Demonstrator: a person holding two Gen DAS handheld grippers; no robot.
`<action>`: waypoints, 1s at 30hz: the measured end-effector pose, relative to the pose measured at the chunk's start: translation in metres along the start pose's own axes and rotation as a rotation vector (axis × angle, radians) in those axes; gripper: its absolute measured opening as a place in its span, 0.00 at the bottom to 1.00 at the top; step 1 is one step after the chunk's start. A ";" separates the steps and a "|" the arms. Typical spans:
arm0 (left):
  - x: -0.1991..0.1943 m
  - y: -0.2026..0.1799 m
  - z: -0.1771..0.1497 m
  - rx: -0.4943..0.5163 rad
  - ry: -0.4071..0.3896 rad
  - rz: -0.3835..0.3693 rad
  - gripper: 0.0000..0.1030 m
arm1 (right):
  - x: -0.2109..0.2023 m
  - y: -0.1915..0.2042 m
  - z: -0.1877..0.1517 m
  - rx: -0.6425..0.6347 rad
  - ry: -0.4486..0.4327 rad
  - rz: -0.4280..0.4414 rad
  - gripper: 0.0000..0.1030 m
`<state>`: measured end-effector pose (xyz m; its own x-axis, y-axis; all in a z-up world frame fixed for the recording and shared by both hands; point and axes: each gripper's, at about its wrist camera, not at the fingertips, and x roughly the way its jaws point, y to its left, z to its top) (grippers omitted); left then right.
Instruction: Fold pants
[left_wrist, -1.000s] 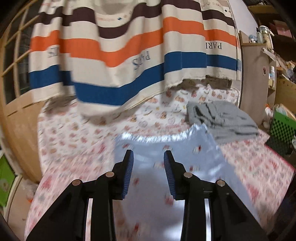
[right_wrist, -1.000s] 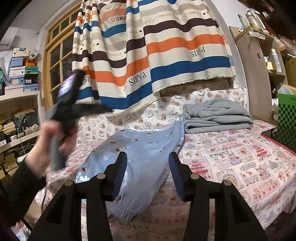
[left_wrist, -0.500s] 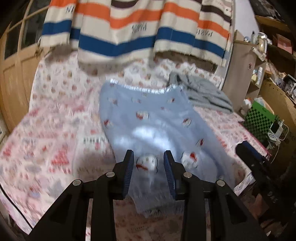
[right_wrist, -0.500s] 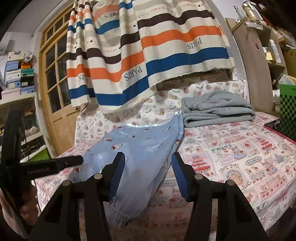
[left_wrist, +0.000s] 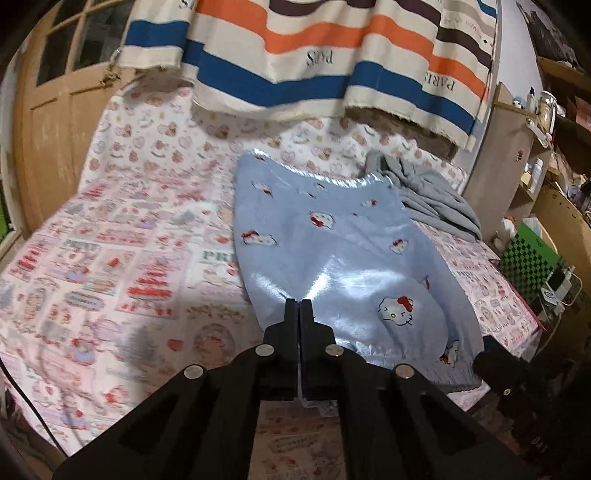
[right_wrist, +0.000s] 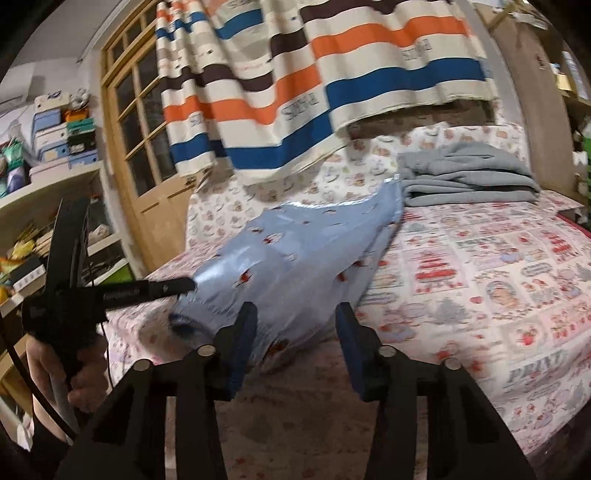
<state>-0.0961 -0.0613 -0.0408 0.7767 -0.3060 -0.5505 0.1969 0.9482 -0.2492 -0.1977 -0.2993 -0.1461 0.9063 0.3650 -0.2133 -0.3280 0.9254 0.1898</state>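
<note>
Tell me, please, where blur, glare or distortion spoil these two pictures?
Left wrist view: the bedsheet at left is smeared, glare whitens the blue pants, the door frame bows. Right wrist view: motion blur throughout, worst on the striped curtain; dark fisheye corners.

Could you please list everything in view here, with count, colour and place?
pants: one, light blue with cat print, flat on the bed.
sweater: one, grey, folded, at the bed's far end by the pants.
bed: one, pink printed sheet.
curtain: one, striped, hanging behind the bed.
door: one, wooden, left of the bed.
left gripper: black, jaws shut on the pants' near edge.
right gripper: blue pads, jaws closing, near the pants' cuff end, not gripping.
</note>
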 end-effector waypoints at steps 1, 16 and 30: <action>-0.003 0.001 0.000 0.005 -0.007 0.006 0.00 | 0.002 0.003 -0.001 -0.006 0.005 0.005 0.31; -0.017 0.017 -0.008 0.017 -0.036 -0.039 0.03 | 0.005 0.023 0.002 -0.050 -0.017 0.008 0.06; -0.035 -0.029 -0.043 0.201 -0.029 -0.079 0.26 | 0.000 -0.002 -0.004 0.067 0.006 -0.015 0.42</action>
<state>-0.1548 -0.0814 -0.0489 0.7702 -0.3803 -0.5121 0.3710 0.9201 -0.1254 -0.1975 -0.3010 -0.1500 0.9092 0.3521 -0.2221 -0.2960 0.9219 0.2500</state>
